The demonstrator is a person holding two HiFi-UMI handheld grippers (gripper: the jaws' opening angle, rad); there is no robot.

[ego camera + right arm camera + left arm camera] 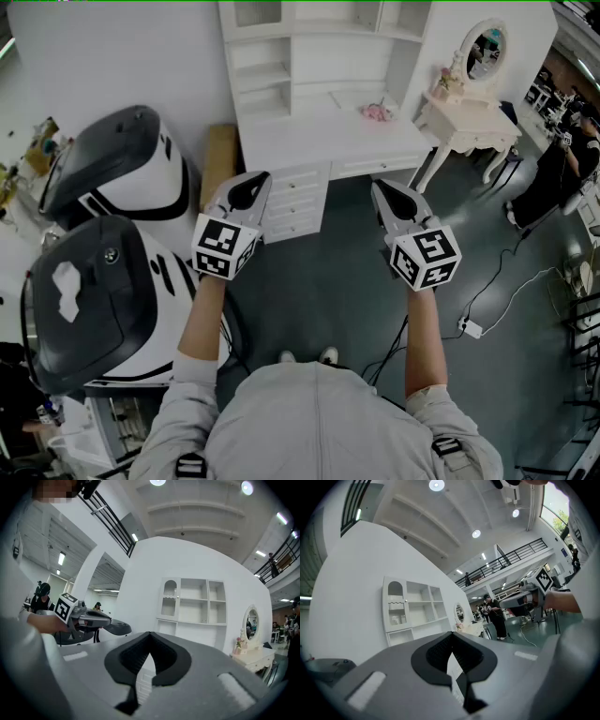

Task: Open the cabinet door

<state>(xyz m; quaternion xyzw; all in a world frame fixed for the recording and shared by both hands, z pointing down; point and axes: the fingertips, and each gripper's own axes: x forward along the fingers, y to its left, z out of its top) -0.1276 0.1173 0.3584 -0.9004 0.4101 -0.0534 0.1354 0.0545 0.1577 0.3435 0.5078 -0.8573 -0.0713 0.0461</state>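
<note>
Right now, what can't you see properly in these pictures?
- Cabinet door: in the head view the top edge cuts off most of it.
- Its handle: too small to make out in either gripper view.
- Drawers: in the head view the left gripper covers their left side; in both gripper views the shut jaws hide nearly all of them.
- People in the background: too small and dark.

Dressing table point(469, 127) with oval mirror point(487, 47) — power strip point(472, 328) on the floor point(328, 291).
</note>
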